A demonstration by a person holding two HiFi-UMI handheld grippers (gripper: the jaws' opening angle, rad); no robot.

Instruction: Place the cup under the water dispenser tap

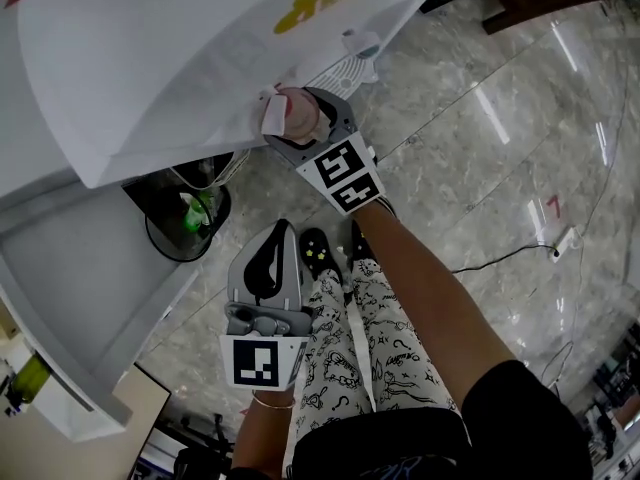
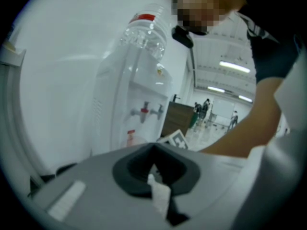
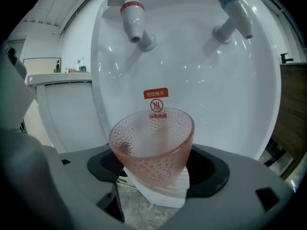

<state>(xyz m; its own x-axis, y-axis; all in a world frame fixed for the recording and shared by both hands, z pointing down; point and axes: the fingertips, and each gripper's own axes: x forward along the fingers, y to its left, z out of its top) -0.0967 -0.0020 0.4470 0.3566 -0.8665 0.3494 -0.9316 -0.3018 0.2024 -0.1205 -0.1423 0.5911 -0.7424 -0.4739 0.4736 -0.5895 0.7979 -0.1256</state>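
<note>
Cup (image 3: 152, 140): pink dimpled glass, stood upright in the right claw (image 3: 156, 178), lower than the red-capped white tap (image 3: 134, 20).
Right claw: jaws were closed onto the cup's lower half.
Dispenser (image 3: 225, 104): white water dispenser stood straight ahead of that claw, with the blue-capped tap (image 3: 234, 14) up to its right.
Left claw (image 2: 157, 190): jaws were together, holding nothing.

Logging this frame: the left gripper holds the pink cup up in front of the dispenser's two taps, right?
Wrong gripper. The right gripper holds the pink cup up in front of the dispenser's two taps, as the right gripper view shows.
</note>
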